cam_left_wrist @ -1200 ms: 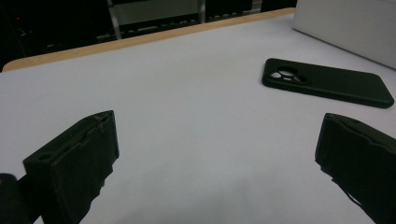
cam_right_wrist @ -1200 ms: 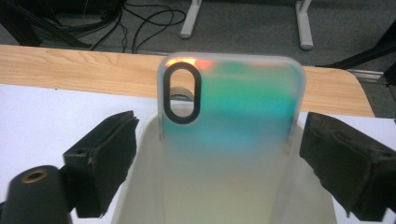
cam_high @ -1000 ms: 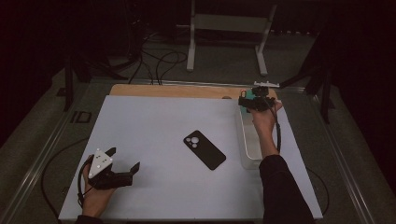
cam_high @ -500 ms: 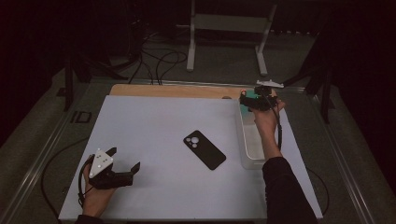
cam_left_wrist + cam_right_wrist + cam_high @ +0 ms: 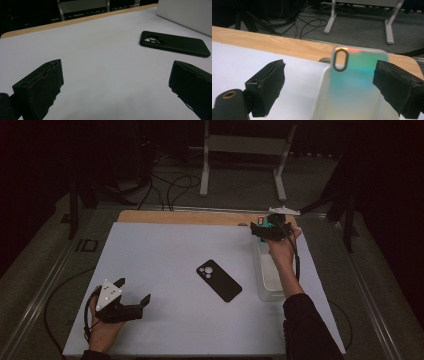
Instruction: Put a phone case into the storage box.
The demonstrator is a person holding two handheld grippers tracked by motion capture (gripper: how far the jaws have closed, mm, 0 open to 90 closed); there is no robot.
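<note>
With the right hand-held gripper (image 5: pixel 329 82) jaws wide and empty, centre them on the iridescent phone case (image 5: pixel 354 82) standing in the clear bin (image 5: pixel 267 280) at the counter's (image 5: pixel 165 250) 2 o'clock corner before closing.
</note>
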